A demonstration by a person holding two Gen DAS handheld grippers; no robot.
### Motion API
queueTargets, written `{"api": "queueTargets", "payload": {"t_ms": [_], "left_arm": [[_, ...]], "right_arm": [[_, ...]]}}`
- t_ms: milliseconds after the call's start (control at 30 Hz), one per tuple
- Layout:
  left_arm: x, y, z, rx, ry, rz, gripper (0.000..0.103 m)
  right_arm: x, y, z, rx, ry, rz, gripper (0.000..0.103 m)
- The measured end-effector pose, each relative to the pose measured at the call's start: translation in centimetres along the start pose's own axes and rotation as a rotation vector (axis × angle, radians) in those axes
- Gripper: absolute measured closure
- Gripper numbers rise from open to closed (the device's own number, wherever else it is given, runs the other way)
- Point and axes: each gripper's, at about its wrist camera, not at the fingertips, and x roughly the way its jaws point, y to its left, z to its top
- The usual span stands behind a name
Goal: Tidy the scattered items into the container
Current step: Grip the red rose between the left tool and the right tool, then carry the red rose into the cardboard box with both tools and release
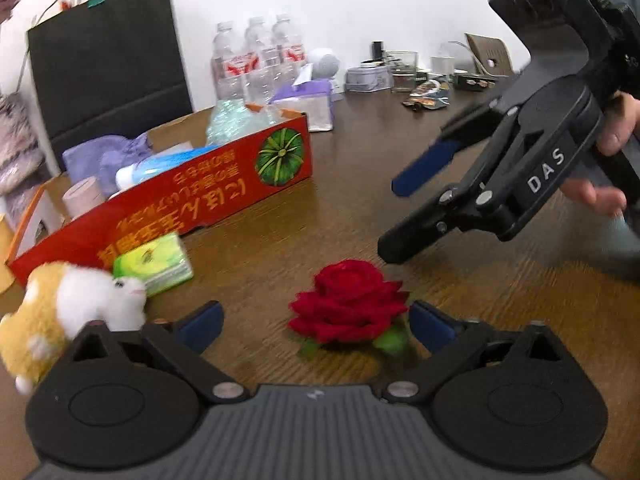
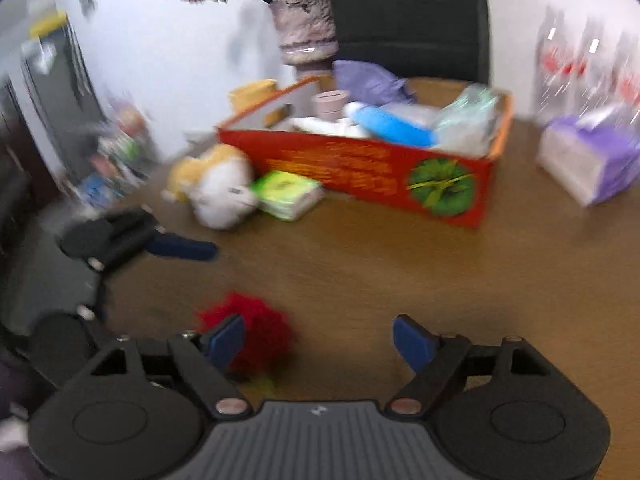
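A red fabric rose [image 1: 349, 305] lies on the brown table between the wide-open fingers of my left gripper [image 1: 316, 326], nearer the right finger. In the right wrist view the rose [image 2: 256, 330] lies low left, partly behind the left fingertip of my open, empty right gripper [image 2: 320, 340]. The right gripper [image 1: 404, 216] hovers just right of and above the rose. The red cardboard box [image 1: 200, 196] holds several items. A plush hamster [image 1: 76, 308] and a green tissue pack [image 1: 154, 264] lie against the box front.
A purple tissue pack [image 2: 588, 160] lies right of the box [image 2: 372, 172]. Water bottles [image 1: 256, 60], a dark paper bag [image 1: 108, 60] and small clutter stand at the back. A vase of dried flowers [image 2: 306, 28] stands behind the box.
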Motion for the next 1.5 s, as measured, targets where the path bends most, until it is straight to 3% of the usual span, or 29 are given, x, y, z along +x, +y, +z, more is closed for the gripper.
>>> {"api": "queueTargets", "payload": {"t_ms": [33, 67, 233, 267, 400, 533, 600, 700, 800, 867, 1000, 1133, 1267, 1367, 1500], "left_arm": [[-0.1, 0.2, 0.1, 0.008, 0.004, -0.007, 0.032], [-0.3, 0.4, 0.1, 0.016, 0.007, -0.016, 0.035], [-3.2, 1.6, -0.5, 0.037, -0.027, -0.21, 0.004], [-3.5, 1.6, -0.6, 0.05, -0.034, -0.225, 0.004], [-2.0, 2.5, -0.3, 0.1, 0.005, -0.17, 0.005], [-0.2, 3.8, 0.2, 0.166, 0.06, -0.208, 0.019], [0.4, 4.5, 0.2, 0.189, 0.08, -0.249, 0.024], [0.7, 5.7, 0.1, 0.193, 0.086, -0.353, 0.044], [1.0, 6.1, 0.4, 0.208, 0.106, -0.385, 0.049], [0.9, 6.2, 0.6, 0.228, 0.115, -0.377, 0.056], [0.3, 6.7, 1.1, 0.258, 0.104, -0.354, 0.06], [-1.3, 7.9, 3.2, 0.322, 0.046, -0.312, 0.061], [-2.6, 10.6, 6.9, 0.425, 0.004, -0.218, 0.06], [-2.4, 13.6, 9.5, 0.453, 0.008, -0.116, 0.059], [-0.2, 18.4, 10.7, 0.46, 0.076, -0.024, 0.048]], "right_arm": [[-0.1, 0.0, 0.0, -0.026, 0.0, -0.022, 0.025], [-0.3, 0.1, -0.1, -0.052, 0.002, -0.035, 0.026], [-1.8, 1.5, -1.0, -0.207, -0.002, 0.063, 0.027], [-2.1, 1.9, -1.2, -0.238, -0.003, 0.089, 0.027], [-1.1, 2.5, -1.6, -0.314, -0.001, 0.154, 0.027], [1.3, 2.7, -0.7, -0.491, 0.041, 0.118, 0.027], [2.1, 2.4, 0.2, -0.548, 0.064, 0.189, 0.031], [2.9, 2.3, 1.5, -0.611, 0.105, 0.251, 0.033], [3.6, 2.4, 2.6, -0.656, 0.142, 0.309, 0.04], [3.9, 2.7, 3.0, -0.683, 0.165, 0.33, 0.055], [3.8, 3.2, 3.8, -0.723, 0.169, 0.352, 0.065], [2.3, 3.2, 5.2, -0.74, 0.098, 0.336, 0.066], [1.0, 3.2, 9.3, -0.785, 0.022, 0.287, 0.066], [1.3, 2.9, 13.6, -0.809, -0.03, 0.237, 0.065], [5.5, 2.9, 19.3, -0.784, -0.064, 0.225, 0.065]]}}
